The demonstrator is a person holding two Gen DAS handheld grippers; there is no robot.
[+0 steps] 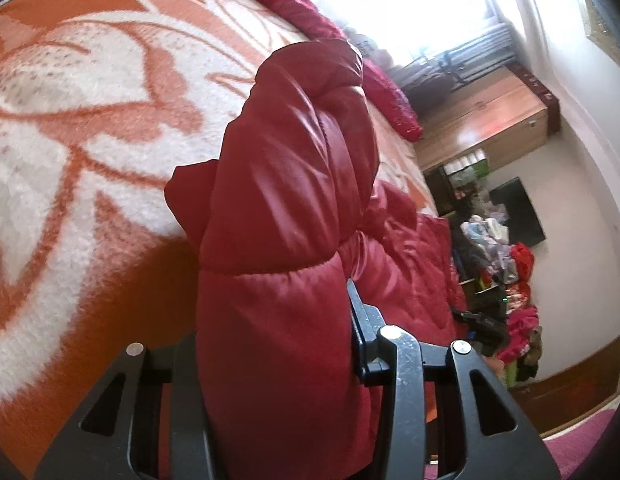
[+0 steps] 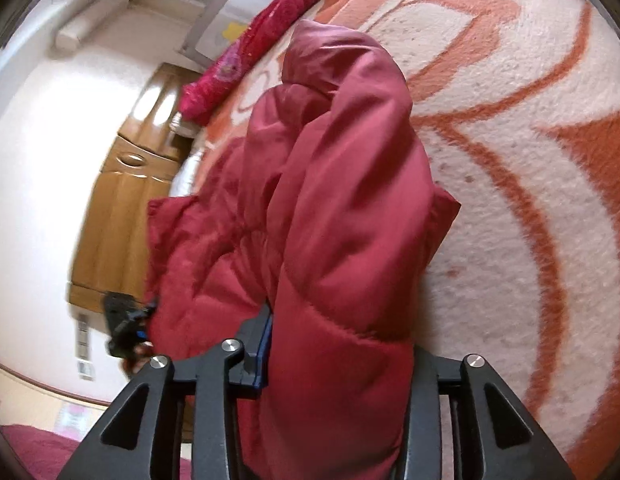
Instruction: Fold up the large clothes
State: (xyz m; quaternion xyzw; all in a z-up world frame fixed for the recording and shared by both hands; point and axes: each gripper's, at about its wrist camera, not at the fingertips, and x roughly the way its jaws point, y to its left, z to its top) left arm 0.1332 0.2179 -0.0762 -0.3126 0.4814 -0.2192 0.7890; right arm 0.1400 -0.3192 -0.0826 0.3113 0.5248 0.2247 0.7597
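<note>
A red puffer jacket (image 1: 294,152) is bunched up and lifted over an orange-and-white blanket (image 1: 90,140). In the left wrist view my left gripper (image 1: 276,332) is shut on a thick fold of it; the right finger's pad (image 1: 355,320) presses the fabric and the left finger is hidden behind it. In the right wrist view the same jacket (image 2: 341,184) fills my right gripper (image 2: 337,344), whose blue-edged left pad (image 2: 264,344) lies against the cloth. Each camera sees the other gripper past the jacket: the right one (image 1: 481,324) and the left one (image 2: 126,328).
A crimson bolster (image 1: 310,8) lies along the far edge of the blanket (image 2: 529,200). Wooden cabinets (image 1: 481,120) stand by the wall, with a pile of mixed clothes (image 1: 509,280) on the floor beside the bed. Another wooden cabinet (image 2: 122,200) stands on the other side.
</note>
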